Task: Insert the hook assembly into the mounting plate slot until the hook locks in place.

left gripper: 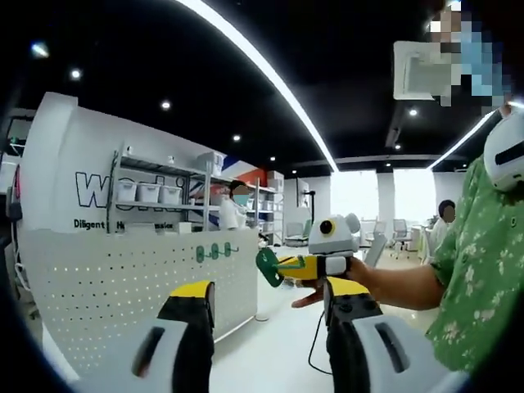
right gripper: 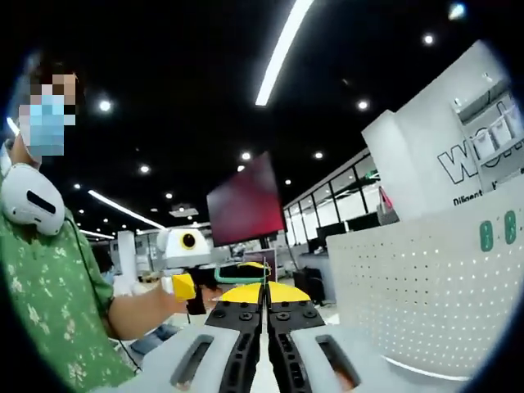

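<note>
A white perforated mounting plate (left gripper: pixel 123 286) stands at the left of the left gripper view, with several green hooks (left gripper: pixel 213 252) hanging on it. My left gripper (left gripper: pixel 270 288) is open and holds nothing, well short of the plate. From the right a hand brings in my right gripper (left gripper: pixel 282 264), shut on a green hook assembly (left gripper: pixel 268 266) held in the air beside the plate's end. In the right gripper view my right gripper (right gripper: pixel 266 288) is shut, and the green hook assembly (right gripper: pixel 233 277) curves left from its tips. The plate (right gripper: pixel 426 278) stands to the right.
A person in a green patterned shirt (left gripper: pixel 483 270) holds both grippers; the left gripper (right gripper: pixel 192 286) shows in their hand. Behind the plate is a white wall with shelves of bins (left gripper: pixel 155 192). Open floor (left gripper: pixel 278 327) lies beyond the plate's end.
</note>
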### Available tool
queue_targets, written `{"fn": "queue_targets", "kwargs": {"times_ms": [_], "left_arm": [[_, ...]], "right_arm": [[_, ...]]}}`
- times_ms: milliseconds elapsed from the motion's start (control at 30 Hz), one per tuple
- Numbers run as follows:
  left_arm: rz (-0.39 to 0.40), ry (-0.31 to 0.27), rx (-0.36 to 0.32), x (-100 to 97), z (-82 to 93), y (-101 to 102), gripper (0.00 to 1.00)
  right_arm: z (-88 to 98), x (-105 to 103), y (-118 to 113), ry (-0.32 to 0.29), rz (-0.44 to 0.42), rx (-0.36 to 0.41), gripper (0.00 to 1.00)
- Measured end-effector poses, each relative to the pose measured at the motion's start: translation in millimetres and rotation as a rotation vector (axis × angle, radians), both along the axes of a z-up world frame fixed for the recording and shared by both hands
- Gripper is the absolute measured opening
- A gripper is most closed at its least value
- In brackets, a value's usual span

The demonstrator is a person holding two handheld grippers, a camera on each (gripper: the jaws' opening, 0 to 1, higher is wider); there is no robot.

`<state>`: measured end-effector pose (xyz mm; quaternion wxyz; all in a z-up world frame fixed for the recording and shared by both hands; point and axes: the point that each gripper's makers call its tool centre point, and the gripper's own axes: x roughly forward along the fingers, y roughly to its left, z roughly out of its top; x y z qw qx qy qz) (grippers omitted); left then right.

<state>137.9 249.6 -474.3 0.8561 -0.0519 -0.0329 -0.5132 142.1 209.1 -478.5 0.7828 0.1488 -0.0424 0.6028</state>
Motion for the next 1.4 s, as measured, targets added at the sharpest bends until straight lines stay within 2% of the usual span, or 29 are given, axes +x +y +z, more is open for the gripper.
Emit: {"fn": "queue_targets", "kwargs": {"times_ms": [200, 400, 433, 500, 700, 1067, 1400], "left_arm": [[-0.079, -0.006, -0.073, -11.3, 19.8, -6, 0.50], [-0.184, 0.022, -0.141, -26.2, 33.4, -13, 0.49], [-0.223, 0.029, -0.172, -32.5, 38.4, -15, 0.49], [-0.260, 0.035, -0.187, -38.8, 41.1, -18, 0.46], [-0.317, 0.022, -0.217, -48.5, 48.9, -22, 0.33], [-0.369, 0.028, -0.203, -55.4, 47.0, -25, 0.09], [-0.382, 0.036, -0.201, -55.4, 43.5, -24, 0.03]], "right_arm": [[17.0, -22, 1, 0.021, 0.126, 0.113, 0.00], [34.9, -43, 1, -0.008, 0.224, 0.184, 0.00], [36.3, -45, 1, -0.012, 0.234, 0.184, 0.00], [40.4, -52, 2, -0.027, 0.255, 0.189, 0.00], [44.9, -62, 7, -0.043, 0.299, 0.190, 0.00], [43.3, -68, 9, -0.057, 0.330, 0.176, 0.00], [40.8, -70, 11, -0.074, 0.352, 0.132, 0.00]]}}
